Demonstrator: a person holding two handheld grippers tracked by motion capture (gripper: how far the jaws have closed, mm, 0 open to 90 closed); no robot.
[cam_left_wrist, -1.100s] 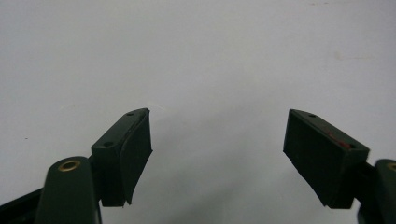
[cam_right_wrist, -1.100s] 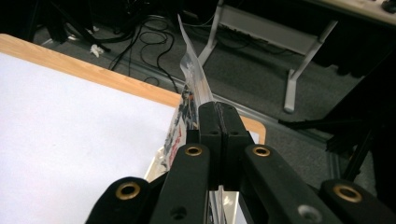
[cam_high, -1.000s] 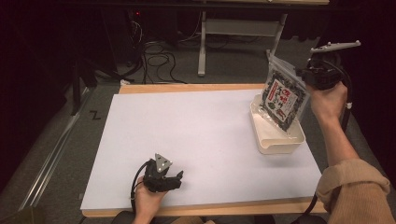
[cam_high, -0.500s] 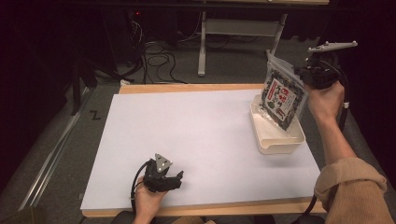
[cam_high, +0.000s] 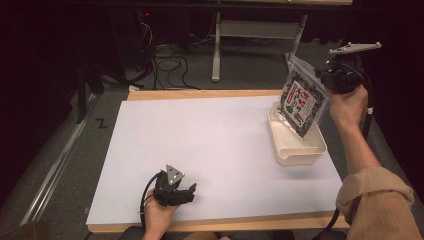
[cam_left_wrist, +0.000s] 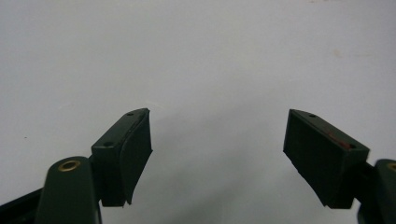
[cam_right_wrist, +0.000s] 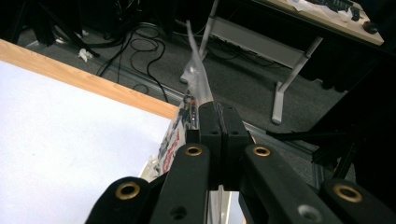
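Right tool (cam_high: 327, 80) is clamped on the top edge of a clear snack bag (cam_high: 301, 102), far right of the desk (cam_high: 210, 145). The bag hangs tilted, long axis running down and left from the tool, lower end dipping into the white tray (cam_high: 295, 147) right beneath; can't tell if it touches the tray floor. The right gripper view shows the jaws pressed together on the bag's thin seam (cam_right_wrist: 198, 81). Likely next move is straight down into the tray, nothing in the way. Left tool (cam_high: 187, 192) rests on the near-left of the desk, jaws wide apart and empty, well apart from the bag.
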